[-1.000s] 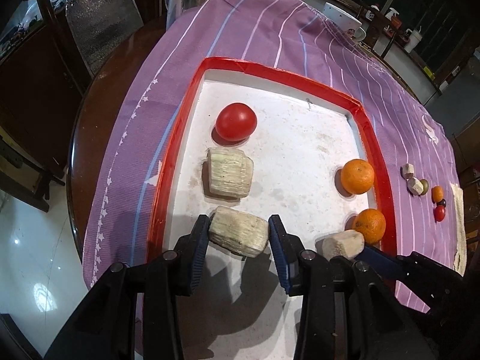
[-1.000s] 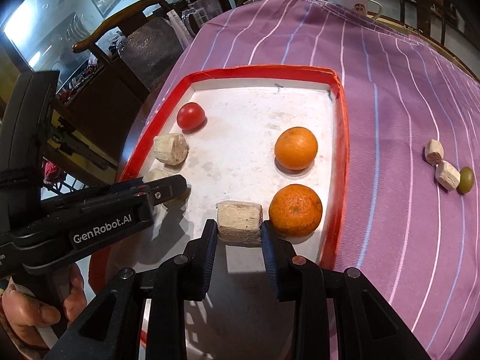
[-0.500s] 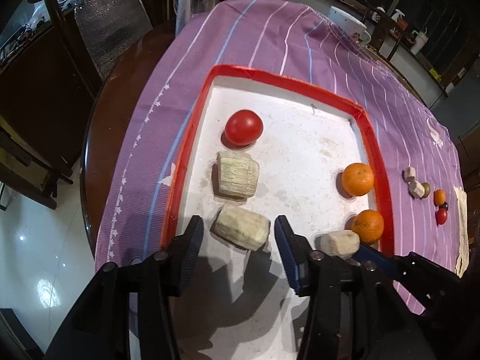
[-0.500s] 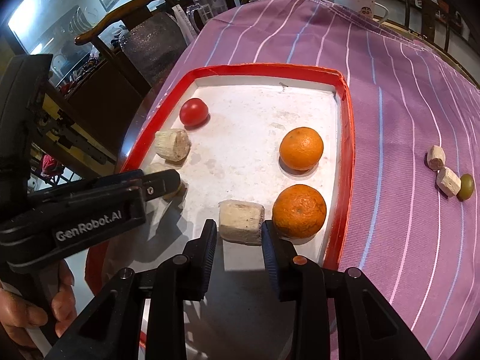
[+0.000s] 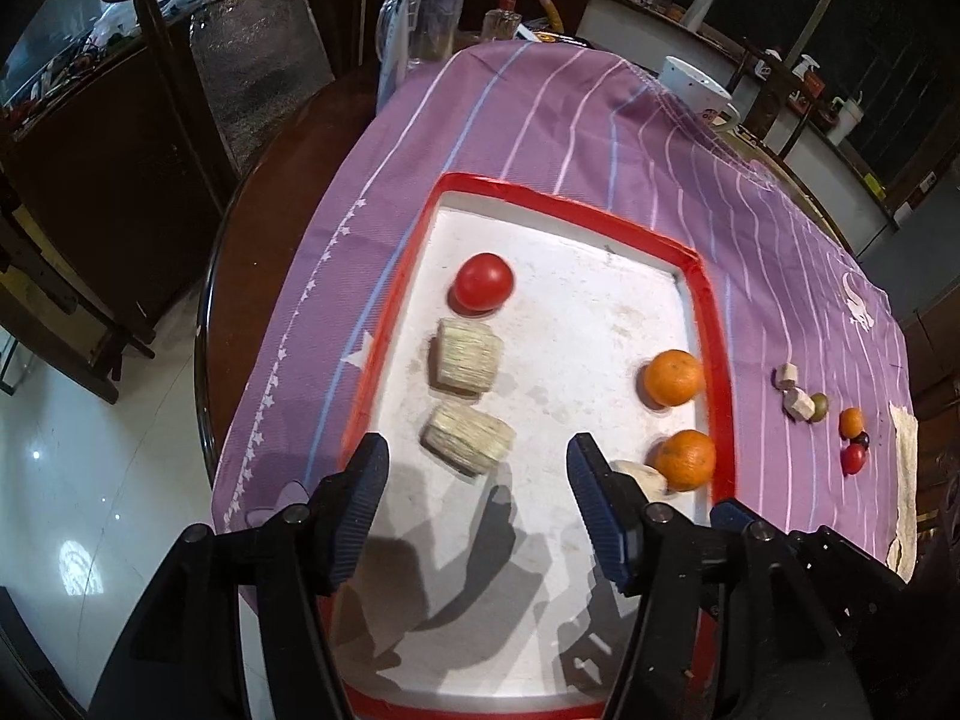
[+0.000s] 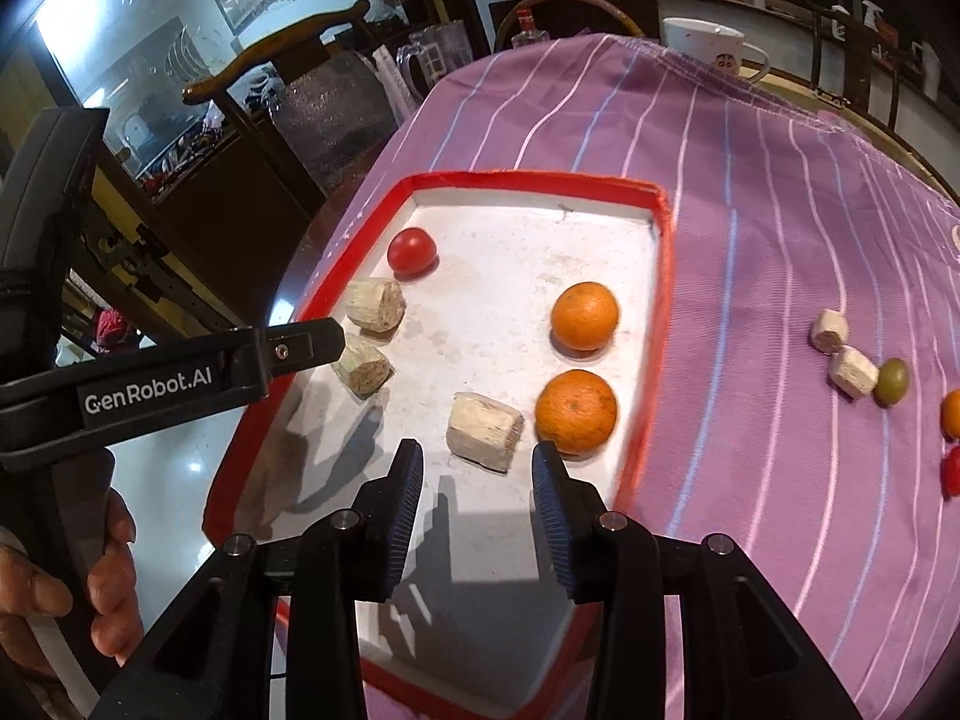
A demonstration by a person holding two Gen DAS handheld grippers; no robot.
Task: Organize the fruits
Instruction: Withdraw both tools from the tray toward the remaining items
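Observation:
A red-rimmed white tray [image 5: 717, 354] [image 6: 660, 300] holds a red tomato [image 5: 483, 282] [image 6: 411, 250], two oranges [image 5: 672, 377] [image 5: 685, 459] [image 6: 584, 315] [image 6: 576, 411] and three pale sugarcane pieces [image 5: 467, 357] [image 5: 468, 440] [image 6: 485, 431]. My left gripper [image 5: 477, 474] is open and empty, just behind the nearer left piece. My right gripper [image 6: 477, 468] is open and empty, just behind the piece beside the near orange. The left gripper's body also shows in the right wrist view [image 6: 180, 378].
On the purple striped cloth [image 6: 780, 210], right of the tray, lie two small cane pieces [image 6: 829, 330] [image 6: 852, 371], a green fruit [image 6: 891, 381], a small orange fruit [image 5: 851, 421] and a small red fruit [image 5: 853, 459]. A white mug [image 6: 708, 42], a glass jug [image 5: 423, 24] and a chair stand at the far side.
Both grippers have opened, let go of their cane pieces and drawn back and up. The pieces now rest on the tray.

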